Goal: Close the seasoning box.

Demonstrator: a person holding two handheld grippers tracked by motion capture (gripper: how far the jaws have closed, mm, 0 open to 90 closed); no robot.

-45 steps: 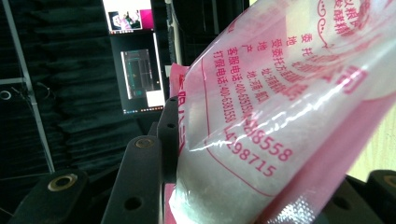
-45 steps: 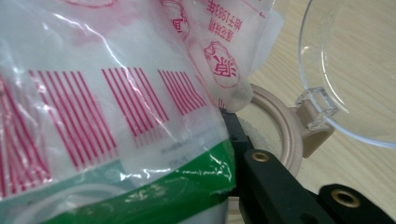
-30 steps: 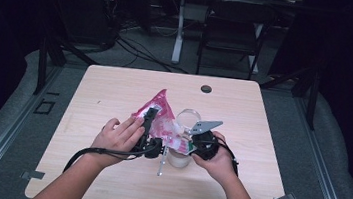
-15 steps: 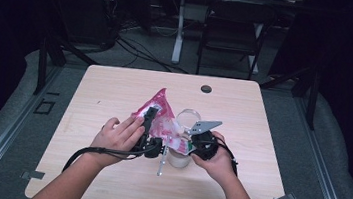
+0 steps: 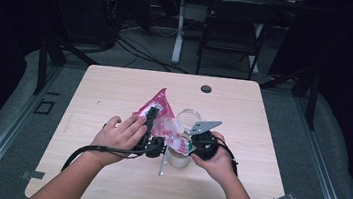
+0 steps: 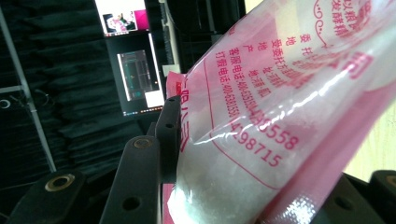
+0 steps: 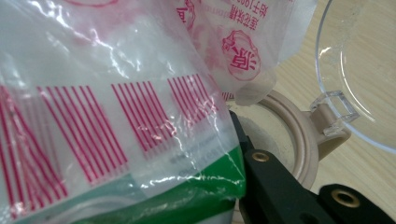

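A pink-and-clear plastic bag (image 5: 161, 115) of white powder hangs tilted above an open jar (image 5: 178, 158), held by both grippers. My left gripper (image 5: 151, 118) is shut on the bag's left side; in the left gripper view the bag (image 6: 280, 116) is pinched between the black jaws. My right gripper (image 5: 190, 142) is shut on the lower right part of the bag (image 7: 116, 93), just over the jar's beige rim (image 7: 301, 135). The jar's clear hinged lid (image 7: 359, 60) stands flipped back. One right jaw is hidden behind the bag.
A metal spoon-like tool (image 5: 161, 166) lies on the wooden table (image 5: 265, 190) in front of the jar. A small dark round disc (image 5: 206, 89) sits near the far edge. A chair and cables stand beyond the table.
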